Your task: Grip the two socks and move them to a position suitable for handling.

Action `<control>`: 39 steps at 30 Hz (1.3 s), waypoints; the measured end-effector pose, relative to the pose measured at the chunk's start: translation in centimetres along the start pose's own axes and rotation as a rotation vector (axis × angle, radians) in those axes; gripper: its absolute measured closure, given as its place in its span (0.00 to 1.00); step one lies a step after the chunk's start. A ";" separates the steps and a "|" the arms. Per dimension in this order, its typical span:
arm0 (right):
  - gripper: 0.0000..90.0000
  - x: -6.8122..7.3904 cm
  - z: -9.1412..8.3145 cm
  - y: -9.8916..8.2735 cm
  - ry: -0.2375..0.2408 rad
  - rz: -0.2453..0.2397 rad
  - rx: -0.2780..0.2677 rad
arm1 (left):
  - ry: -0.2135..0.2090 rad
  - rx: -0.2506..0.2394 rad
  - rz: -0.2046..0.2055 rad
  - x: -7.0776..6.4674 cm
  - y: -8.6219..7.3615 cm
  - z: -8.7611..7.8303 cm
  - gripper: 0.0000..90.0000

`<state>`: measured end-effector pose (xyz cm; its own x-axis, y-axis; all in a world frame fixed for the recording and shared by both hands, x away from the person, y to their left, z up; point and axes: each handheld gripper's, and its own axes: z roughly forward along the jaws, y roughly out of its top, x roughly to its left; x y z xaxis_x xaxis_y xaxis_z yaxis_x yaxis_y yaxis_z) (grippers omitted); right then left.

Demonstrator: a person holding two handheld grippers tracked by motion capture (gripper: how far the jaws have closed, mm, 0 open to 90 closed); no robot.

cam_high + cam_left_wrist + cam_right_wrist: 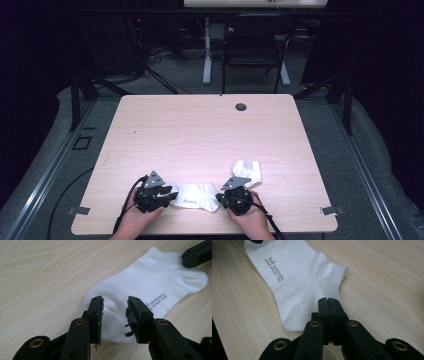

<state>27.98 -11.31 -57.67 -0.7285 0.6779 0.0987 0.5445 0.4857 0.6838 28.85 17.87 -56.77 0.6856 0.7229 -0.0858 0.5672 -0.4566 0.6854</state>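
Observation:
A white ankle sock [192,195] with small grey print lies flat near the table's front edge, between my two grippers. My left gripper [171,192] points right at its toe end. In the left gripper view the jaws [115,302] stand open just above the sock [150,282], a pad on either side and neither pressing it. My right gripper [219,196] is shut at the other end. In the right gripper view its closed tips [328,300] pinch the sock [297,277] near the heel and cuff, with creases running toward them. That gripper's jaw [197,255] shows at the sock's far end.
A second white sock [248,171] lies crumpled just behind my right gripper. The wooden table [200,130] has a round cable hole [241,106] near its far edge. A dark chair [255,45] stands beyond the table. Cables trail off the front edge.

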 end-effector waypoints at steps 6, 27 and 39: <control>0.99 -0.1 -0.1 -0.1 -0.001 0.000 0.006 | 0.016 0.018 0.016 0.1 -0.5 0.4 0.73; 1.00 -0.3 -0.8 -0.3 -0.009 -0.002 0.038 | -0.041 0.032 -0.028 -0.1 -1.0 -0.1 0.98; 0.99 -0.4 -0.7 -0.2 -0.010 -0.001 0.040 | -0.058 0.014 -0.044 -0.5 -1.2 -0.3 0.94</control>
<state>27.88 -12.10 -57.32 -0.7253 0.6824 0.0906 0.5599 0.5082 0.6544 27.68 18.19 -57.32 0.6848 0.7114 -0.1579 0.6037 -0.4326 0.6696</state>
